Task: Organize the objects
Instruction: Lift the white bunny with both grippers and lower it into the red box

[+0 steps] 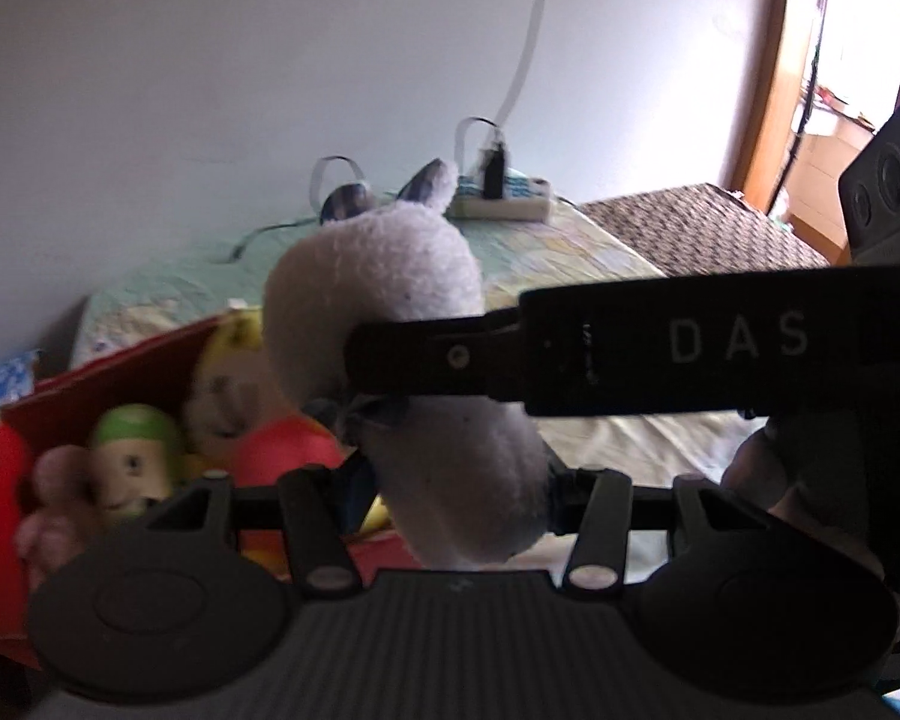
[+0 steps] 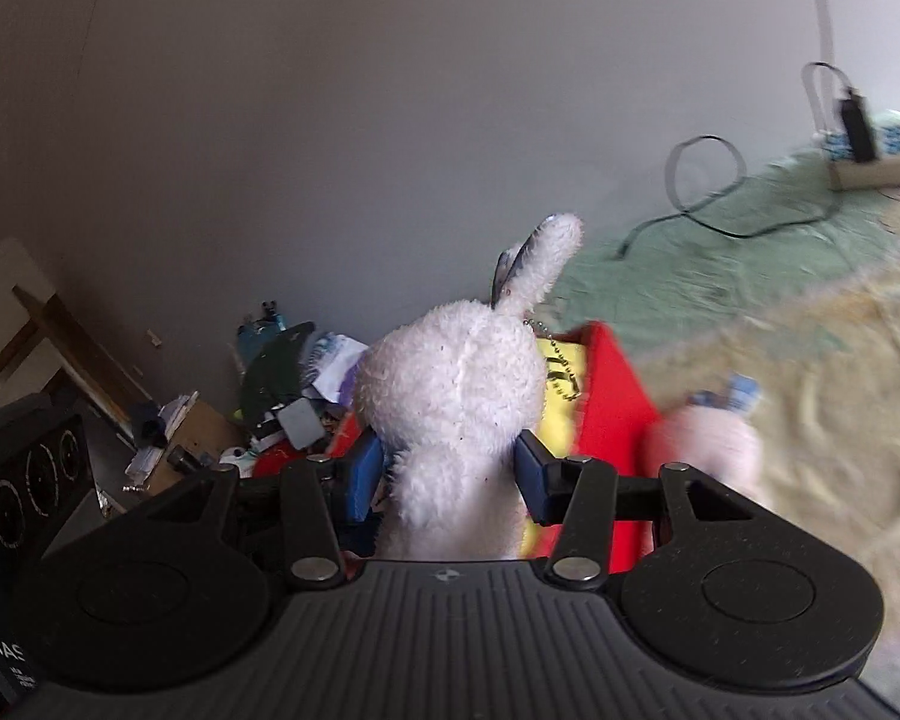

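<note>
A white plush bunny (image 1: 390,264) with striped inner ears hangs in the air, and both grippers are on it. My left gripper (image 1: 456,480) is shut on its lower body. One black finger (image 1: 420,354) of my right gripper reaches in from the right across its neck. In the right wrist view the bunny (image 2: 450,384) shows its back, and my right gripper (image 2: 450,480) is shut on it, blue pads (image 2: 366,480) pressing both sides. Below it stands a red box (image 1: 6,480) holding a green-capped doll (image 1: 132,450), a pink plush (image 1: 54,498) and yellow and orange toys.
The red box (image 2: 612,408) stands on a bed with a pale blanket (image 2: 810,420). A pink plush (image 2: 708,444) lies to its right. A power strip (image 1: 501,198) and cable lie by the wall. Clutter (image 2: 282,396) covers the floor to the left. A woven brown surface (image 1: 690,228) lies toward the doorway.
</note>
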Action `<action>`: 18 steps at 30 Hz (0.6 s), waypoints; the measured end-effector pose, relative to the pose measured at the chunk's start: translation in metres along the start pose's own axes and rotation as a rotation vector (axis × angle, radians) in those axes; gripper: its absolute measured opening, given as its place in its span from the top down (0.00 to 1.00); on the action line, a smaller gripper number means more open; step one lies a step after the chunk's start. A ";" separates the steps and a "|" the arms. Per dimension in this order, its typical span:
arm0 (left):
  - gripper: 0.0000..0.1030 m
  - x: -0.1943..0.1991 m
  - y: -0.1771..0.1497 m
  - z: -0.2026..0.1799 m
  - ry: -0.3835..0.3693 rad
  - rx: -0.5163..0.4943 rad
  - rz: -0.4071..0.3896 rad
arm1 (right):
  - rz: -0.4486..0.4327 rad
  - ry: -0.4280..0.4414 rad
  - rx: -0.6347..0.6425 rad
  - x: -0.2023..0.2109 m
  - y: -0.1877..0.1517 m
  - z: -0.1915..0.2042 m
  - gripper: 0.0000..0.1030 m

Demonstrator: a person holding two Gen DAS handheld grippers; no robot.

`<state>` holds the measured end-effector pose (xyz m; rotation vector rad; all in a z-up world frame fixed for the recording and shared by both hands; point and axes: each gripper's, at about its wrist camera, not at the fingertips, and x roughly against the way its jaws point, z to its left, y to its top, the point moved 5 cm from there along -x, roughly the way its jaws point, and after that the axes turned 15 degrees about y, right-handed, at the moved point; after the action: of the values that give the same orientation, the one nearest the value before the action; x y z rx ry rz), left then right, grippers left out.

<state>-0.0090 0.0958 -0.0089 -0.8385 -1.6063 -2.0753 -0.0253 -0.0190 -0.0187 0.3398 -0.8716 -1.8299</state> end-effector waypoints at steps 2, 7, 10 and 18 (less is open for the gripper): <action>0.51 -0.002 -0.002 0.019 0.021 0.004 -0.006 | 0.006 0.013 0.012 -0.021 0.000 0.005 0.51; 0.51 -0.015 -0.010 0.061 0.050 0.022 0.016 | 0.026 0.031 -0.004 -0.063 -0.008 0.006 0.51; 0.50 -0.027 -0.015 0.081 0.059 0.030 0.033 | 0.046 0.018 0.001 -0.082 -0.011 0.005 0.51; 0.49 -0.059 -0.028 0.107 0.062 0.036 0.092 | 0.101 -0.047 0.003 -0.115 -0.020 -0.005 0.51</action>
<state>0.0421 0.2030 -0.0505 -0.8126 -1.5387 -1.9835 0.0127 0.0857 -0.0542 0.2512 -0.9077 -1.7498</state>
